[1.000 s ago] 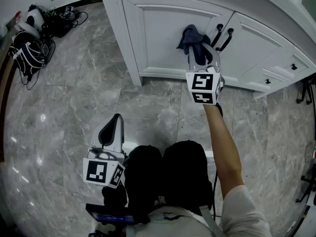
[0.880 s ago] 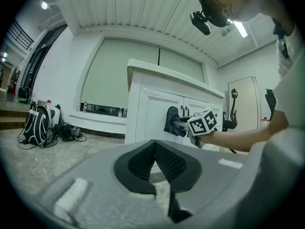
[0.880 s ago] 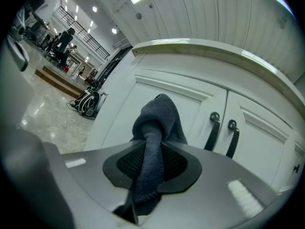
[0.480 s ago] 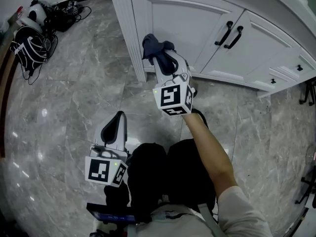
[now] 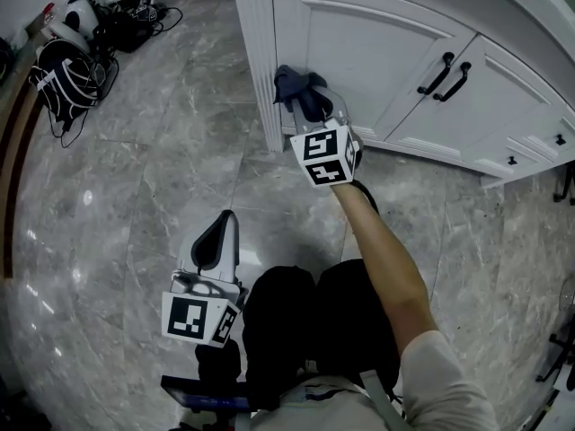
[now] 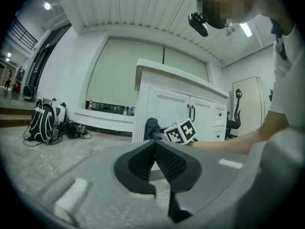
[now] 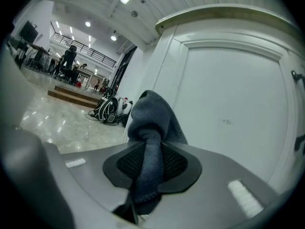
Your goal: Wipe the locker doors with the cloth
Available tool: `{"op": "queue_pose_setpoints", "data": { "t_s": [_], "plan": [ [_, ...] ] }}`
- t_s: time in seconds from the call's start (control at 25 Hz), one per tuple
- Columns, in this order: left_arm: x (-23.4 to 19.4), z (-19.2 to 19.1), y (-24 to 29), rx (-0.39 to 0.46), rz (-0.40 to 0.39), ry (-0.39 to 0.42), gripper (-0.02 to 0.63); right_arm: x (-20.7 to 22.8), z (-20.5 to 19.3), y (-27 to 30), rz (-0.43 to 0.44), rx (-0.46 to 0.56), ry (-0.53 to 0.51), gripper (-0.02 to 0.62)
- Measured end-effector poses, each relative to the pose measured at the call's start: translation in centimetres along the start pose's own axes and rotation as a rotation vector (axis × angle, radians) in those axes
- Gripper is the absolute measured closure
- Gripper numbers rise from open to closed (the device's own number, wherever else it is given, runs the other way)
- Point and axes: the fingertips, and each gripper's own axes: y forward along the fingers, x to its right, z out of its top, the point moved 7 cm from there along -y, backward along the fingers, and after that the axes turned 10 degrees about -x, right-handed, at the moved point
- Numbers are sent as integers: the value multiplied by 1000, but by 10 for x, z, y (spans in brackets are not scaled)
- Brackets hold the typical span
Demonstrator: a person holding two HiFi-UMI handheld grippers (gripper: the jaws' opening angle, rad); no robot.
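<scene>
A dark blue-grey cloth (image 5: 293, 83) (image 7: 151, 123) is pinched in my right gripper (image 5: 310, 104) (image 7: 151, 162), which is shut on it. The bunched cloth presses on the lower left corner of the left white locker door (image 5: 368, 52) (image 7: 238, 113). The right-hand door (image 5: 476, 97) with its black handles (image 5: 449, 74) lies further right. My left gripper (image 5: 214, 245) (image 6: 154, 159) hangs low near the person's knees, shut, with nothing between its pads. In the left gripper view the right gripper's marker cube (image 6: 181, 131) and the cloth (image 6: 151, 127) show by the locker.
A white pilaster (image 5: 260, 52) frames the locker's left edge. Grey marble floor (image 5: 135, 178) spreads in front. Backpacks and cables (image 5: 76, 48) lie at the far left by the wall. Small drawers with black knobs (image 5: 539, 146) sit at the right. A chair base (image 5: 561, 348) stands at the far right.
My right gripper has carried the cloth from beside the black handles leftward and down across the left door to its lower left corner. The left gripper has stayed put.
</scene>
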Motion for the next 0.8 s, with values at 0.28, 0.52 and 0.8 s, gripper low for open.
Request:
{"op": "queue_pose_setpoints", "data": {
  "t_s": [0.28,0.52,0.8],
  "plan": [
    [-4,1,1,2,12,0,604,23,-15,-9,-56,-26,-8,511],
    [0,1,1,-3,7,5,604,36,-24,-18,-85,-36,-47,511],
    [6,4,5,-3,2,17,604,61,-40,-33,-132,-51,-66,511]
  ]
}}
